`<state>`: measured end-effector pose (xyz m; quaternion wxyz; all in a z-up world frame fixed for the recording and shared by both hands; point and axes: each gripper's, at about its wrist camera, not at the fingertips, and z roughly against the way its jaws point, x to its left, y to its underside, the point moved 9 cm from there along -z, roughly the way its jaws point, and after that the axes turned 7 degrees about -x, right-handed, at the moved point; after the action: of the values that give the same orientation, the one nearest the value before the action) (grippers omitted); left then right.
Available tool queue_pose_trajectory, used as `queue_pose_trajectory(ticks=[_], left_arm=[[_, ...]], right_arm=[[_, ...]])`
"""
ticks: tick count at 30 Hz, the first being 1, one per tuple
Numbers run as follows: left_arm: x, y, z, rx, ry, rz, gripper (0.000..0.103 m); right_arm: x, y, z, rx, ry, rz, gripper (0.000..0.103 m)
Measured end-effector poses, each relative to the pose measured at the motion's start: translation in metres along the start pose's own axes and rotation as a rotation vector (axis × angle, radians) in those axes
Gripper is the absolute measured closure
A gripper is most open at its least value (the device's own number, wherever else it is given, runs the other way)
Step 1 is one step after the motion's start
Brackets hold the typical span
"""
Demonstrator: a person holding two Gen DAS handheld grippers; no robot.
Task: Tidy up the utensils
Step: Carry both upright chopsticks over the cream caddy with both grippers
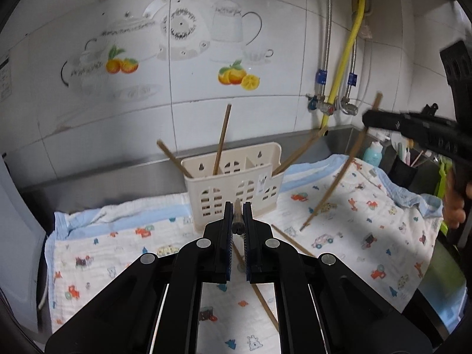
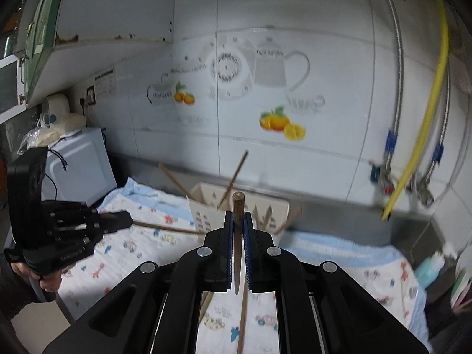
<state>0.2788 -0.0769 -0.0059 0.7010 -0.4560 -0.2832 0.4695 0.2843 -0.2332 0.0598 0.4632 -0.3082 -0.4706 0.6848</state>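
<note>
A cream slotted utensil holder (image 1: pixel 212 194) stands on a printed cloth (image 1: pixel 368 206) near the wall, with several brown chopsticks leaning out of it. My left gripper (image 1: pixel 237 206) is shut on a chopstick (image 1: pixel 237 218), seen end-on just in front of the holder. In the right wrist view that left gripper (image 2: pixel 129 219) holds its chopstick (image 2: pixel 165 226) pointing towards the holder (image 2: pixel 203 215). My right gripper (image 2: pixel 238 215) is shut on another chopstick (image 2: pixel 238 203), held upright between the pads. From the left wrist view the right gripper (image 1: pixel 365 118) holds this stick (image 1: pixel 333 185) slanting down over the cloth.
Loose chopsticks (image 1: pixel 292 242) lie on the cloth below the grippers. A teal bottle (image 1: pixel 372 152) and a dark cup (image 1: pixel 402 171) stand at the right. Hoses and valves (image 1: pixel 327 106) hang on the tiled wall. A white appliance (image 2: pixel 79 165) stands at the cloth's left end.
</note>
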Motion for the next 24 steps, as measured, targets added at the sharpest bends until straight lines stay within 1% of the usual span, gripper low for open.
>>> queue_pose_trajectory(ticks=[3,7,12,15,18,21,24], left_arm=[[-0.003,-0.013,0.007,-0.014,0.014,-0.019,0.097],[-0.005,-0.031,0.019,-0.031,0.029,-0.03,0.097],[-0.002,-0.053,0.039,-0.074,0.015,-0.059,0.097],[0.002,-0.065,0.047,-0.093,-0.001,-0.066,0.097],[0.007,-0.076,0.048,-0.105,-0.035,-0.092,0.097],[0.015,-0.08,0.039,-0.086,-0.052,-0.092,0.097],[0.02,-0.079,0.026,-0.051,-0.047,-0.084,0.097]], right_arm=[[0.001,-0.025,0.004,-0.035,0.013,0.03,0.096],[-0.001,-0.051,0.004,-0.076,0.019,0.04,0.096],[-0.005,-0.08,-0.001,-0.128,0.037,0.039,0.096],[-0.009,-0.089,-0.009,-0.143,0.06,0.045,0.096],[-0.015,-0.095,-0.02,-0.146,0.077,0.032,0.096],[-0.021,-0.094,-0.035,-0.14,0.098,0.028,0.096],[-0.026,-0.089,-0.051,-0.122,0.116,0.025,0.096]])
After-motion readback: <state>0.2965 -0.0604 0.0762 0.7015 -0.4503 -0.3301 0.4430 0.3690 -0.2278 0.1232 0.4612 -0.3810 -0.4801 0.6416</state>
